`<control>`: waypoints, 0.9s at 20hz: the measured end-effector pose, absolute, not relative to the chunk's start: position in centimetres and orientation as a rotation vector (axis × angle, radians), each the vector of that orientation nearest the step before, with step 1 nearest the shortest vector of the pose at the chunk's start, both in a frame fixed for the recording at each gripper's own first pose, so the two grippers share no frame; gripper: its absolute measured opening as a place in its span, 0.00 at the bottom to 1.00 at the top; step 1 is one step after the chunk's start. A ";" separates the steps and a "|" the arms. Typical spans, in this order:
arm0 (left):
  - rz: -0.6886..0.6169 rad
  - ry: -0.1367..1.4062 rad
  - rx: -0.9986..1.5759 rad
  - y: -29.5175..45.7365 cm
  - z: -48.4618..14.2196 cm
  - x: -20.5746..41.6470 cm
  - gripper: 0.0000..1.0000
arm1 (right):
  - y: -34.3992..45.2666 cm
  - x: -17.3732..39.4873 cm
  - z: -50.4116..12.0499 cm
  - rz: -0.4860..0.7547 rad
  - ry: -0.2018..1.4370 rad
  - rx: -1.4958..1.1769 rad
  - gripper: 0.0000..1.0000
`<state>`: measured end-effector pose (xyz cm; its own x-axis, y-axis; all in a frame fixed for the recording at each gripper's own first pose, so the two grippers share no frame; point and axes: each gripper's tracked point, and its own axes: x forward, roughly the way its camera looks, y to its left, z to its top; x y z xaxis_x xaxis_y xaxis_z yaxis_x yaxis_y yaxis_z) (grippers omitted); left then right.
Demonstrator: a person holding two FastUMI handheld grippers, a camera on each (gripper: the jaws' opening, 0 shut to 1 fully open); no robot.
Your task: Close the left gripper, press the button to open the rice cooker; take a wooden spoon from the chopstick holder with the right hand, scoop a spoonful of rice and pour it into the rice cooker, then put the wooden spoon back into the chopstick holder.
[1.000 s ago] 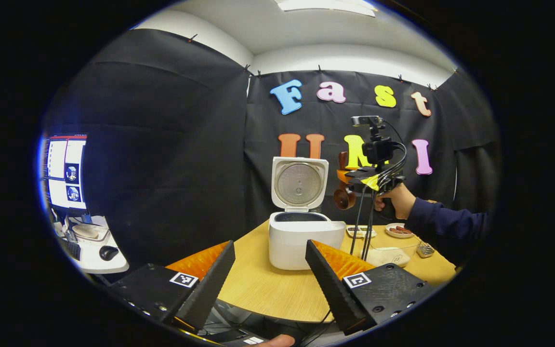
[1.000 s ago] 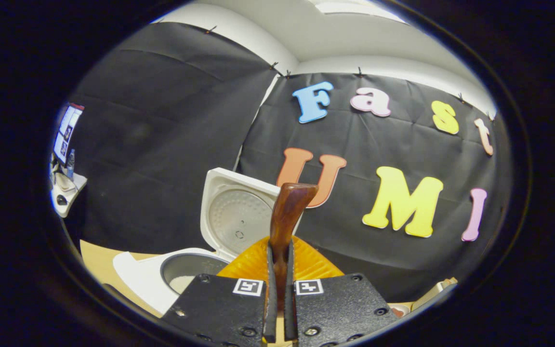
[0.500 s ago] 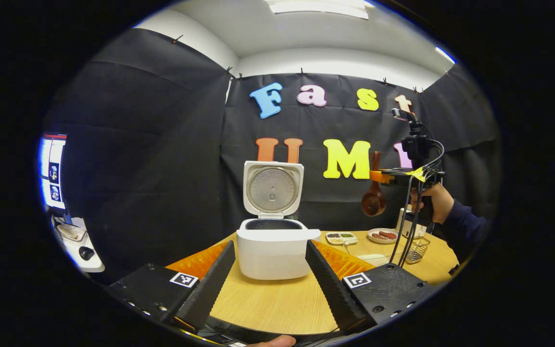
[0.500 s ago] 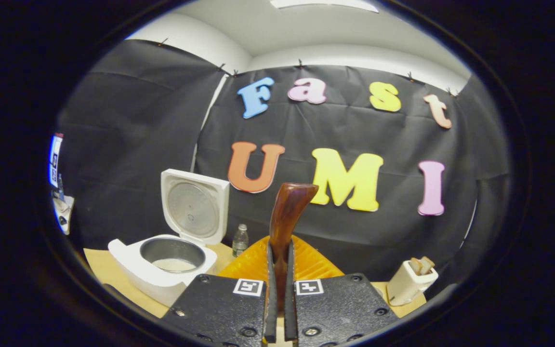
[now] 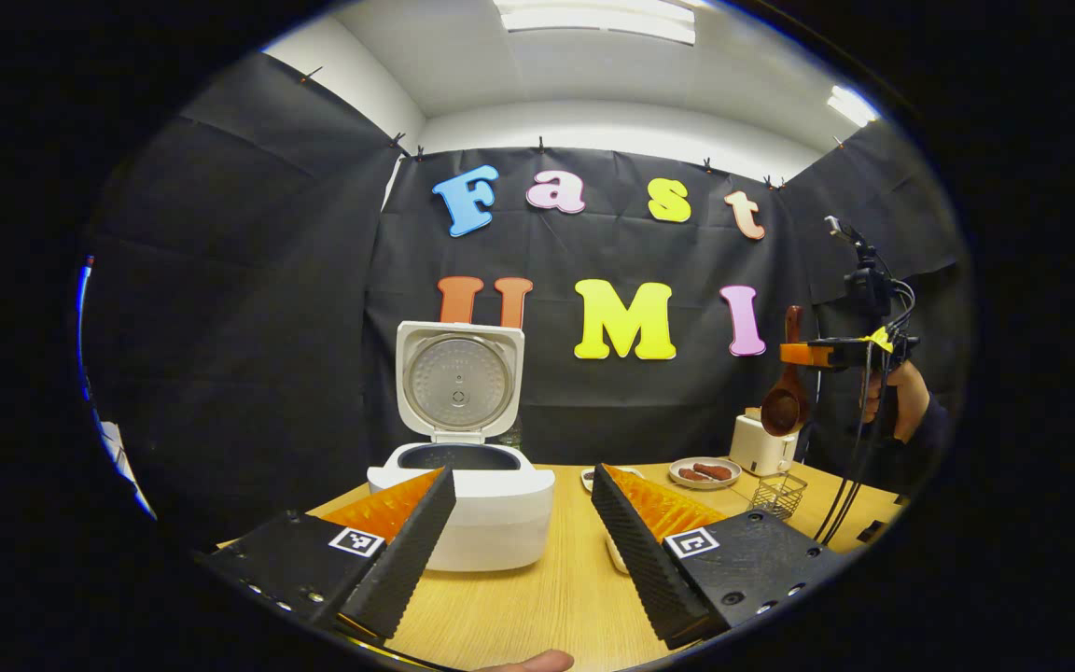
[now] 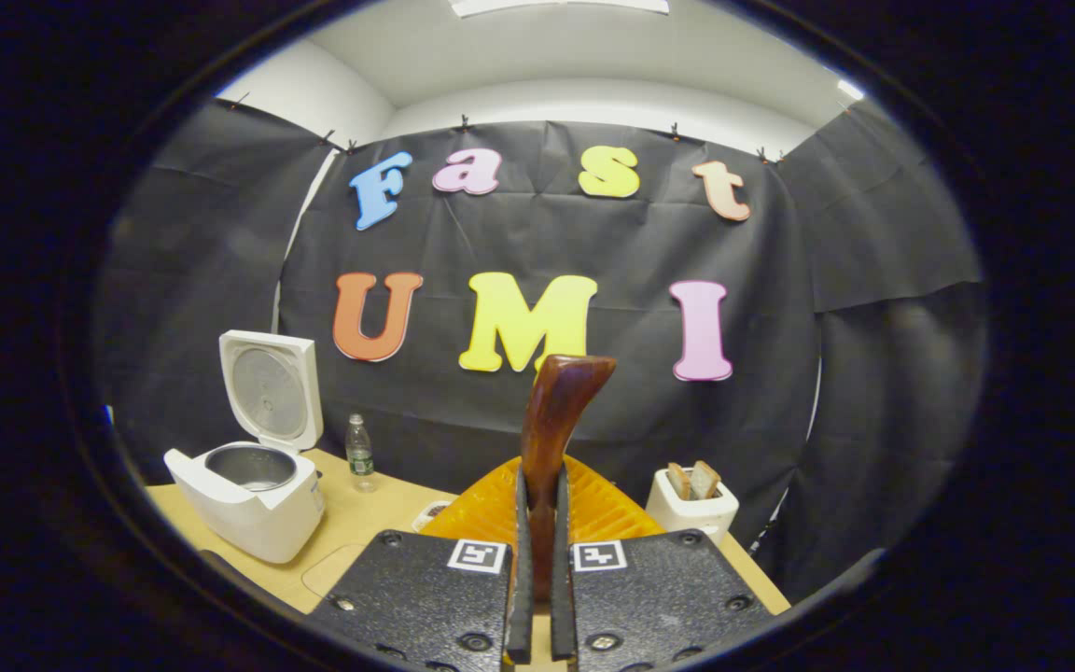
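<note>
The white rice cooker stands on the wooden table with its lid raised upright. My left gripper is open and empty, held low in front of the cooker. My right gripper is shut on the handle of the dark wooden spoon, which sticks up between its fingers. In the left gripper view the right gripper hangs high at the far right, the wooden spoon with its bowl pointing down. The rice cooker lies far left in the right gripper view.
A white holder with brown pieces sticking up stands right of the spoon. A small wire basket and a plate of sausages sit near the white holder. A water bottle stands behind the cooker.
The right gripper has carried the spoon rightward, away from the cooker and toward the white holder. The left gripper view has swung right, so the cooker now sits left of centre.
</note>
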<state>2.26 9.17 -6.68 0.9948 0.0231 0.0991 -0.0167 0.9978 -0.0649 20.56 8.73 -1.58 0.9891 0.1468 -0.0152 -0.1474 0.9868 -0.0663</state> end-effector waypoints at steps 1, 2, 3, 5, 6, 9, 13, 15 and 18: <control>0.018 -0.111 -0.075 9.0 -6.9 2.3 0.94 | 7.7 20.5 -2.0 0.131 0.020 -0.073 0.13; 0.022 -0.119 -0.082 8.8 -7.2 2.3 0.94 | 6.7 20.4 -2.4 0.111 0.025 -0.069 0.13; 0.031 -0.124 -0.089 8.9 -7.5 2.4 0.94 | 5.8 20.5 -2.7 0.092 0.034 -0.051 0.13; 0.053 -0.114 -0.096 9.1 -8.5 2.4 0.94 | 5.0 20.4 -4.5 0.100 0.065 -0.044 0.13; 0.061 -0.108 -0.090 9.2 -9.0 2.4 0.94 | 4.6 20.5 -5.1 0.089 0.075 -0.031 0.13; 0.084 -0.083 -0.073 9.5 -9.5 2.4 0.94 | 3.2 21.1 -7.4 0.056 0.094 0.000 0.14; 0.109 -0.088 -0.031 10.2 -8.5 2.1 0.94 | 2.0 22.3 -10.7 0.028 0.136 0.049 0.14; 0.112 -0.086 -0.029 9.9 -8.4 2.3 0.94 | 1.3 23.0 -11.9 0.018 0.149 0.081 0.15; 0.098 -0.079 -0.040 9.4 -8.0 2.7 0.94 | 1.5 24.0 -13.7 0.032 0.186 0.110 0.17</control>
